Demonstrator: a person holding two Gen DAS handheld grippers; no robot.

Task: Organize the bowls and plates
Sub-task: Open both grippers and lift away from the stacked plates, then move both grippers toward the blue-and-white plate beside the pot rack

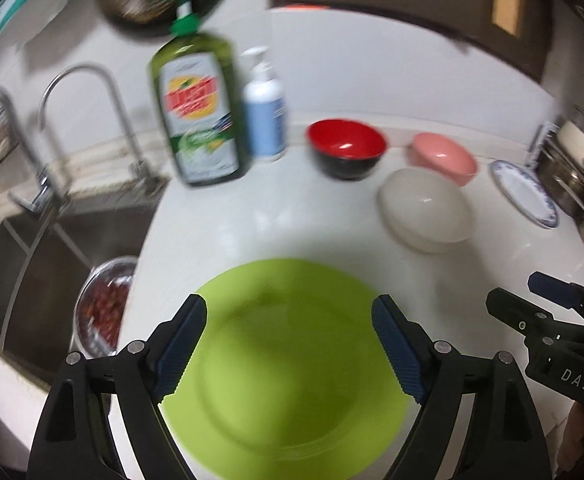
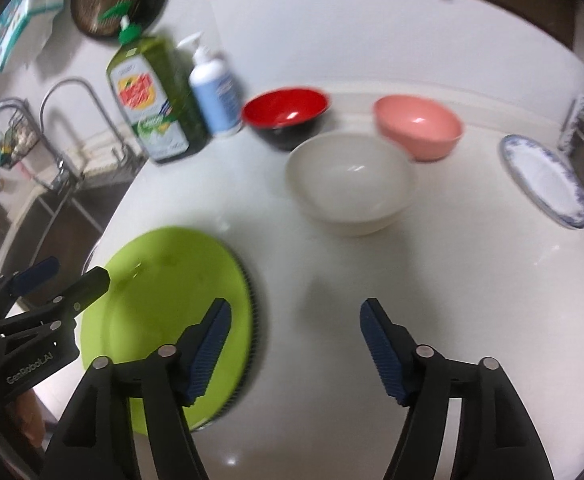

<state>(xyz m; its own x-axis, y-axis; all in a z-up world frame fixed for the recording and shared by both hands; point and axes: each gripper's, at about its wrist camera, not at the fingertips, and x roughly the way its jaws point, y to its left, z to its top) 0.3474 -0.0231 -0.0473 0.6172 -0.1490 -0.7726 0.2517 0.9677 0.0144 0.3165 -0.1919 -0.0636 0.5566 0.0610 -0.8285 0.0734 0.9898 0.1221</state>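
Both sets of jaws apart rn, nothing clamped. Left gripper (image 1: 288, 344) hangs over the round lime-green plastic plate (image 1: 288, 364), pads clear of it afaict. Right gripper (image 2: 295, 340) over bare countertop just right of that plate.

Green plate lies flat at the near-left part of the white glossy countertop (image 2: 431, 300), close to the sink-side edge. Dark ribbed rim peeking out under its right side in the right wrist view, maybe a second plate or mat under it, can't tell tbh.

Rest of the dishes toward the back: off-white plastic bowl (image 2: 349, 188) mid-counter, red-and-black lacquer-look bowl (image 2: 286, 116) behind it on the left, pink plastic bowl (image 2: 419, 128) behind on the right, blue-rimmed white ceramic plate (image 2: 543, 180) near the right edge.

Stuff that could go wrong imo:
- Green plate so near the sink edge, a nudge could slide it into the steel sink (image 1: 32, 280), onto the steel bowl of red fruit (image 1: 104, 304).
- Reaching for the red bowl could clip the tall green dish-soap bottle (image 2: 152, 100) or the white pump bottle (image 2: 216, 88), both just beside it.
- Flat ceramic plate is hard to pinch; slippery rim, chips if dropped.
- Two grippers close together, could bump.
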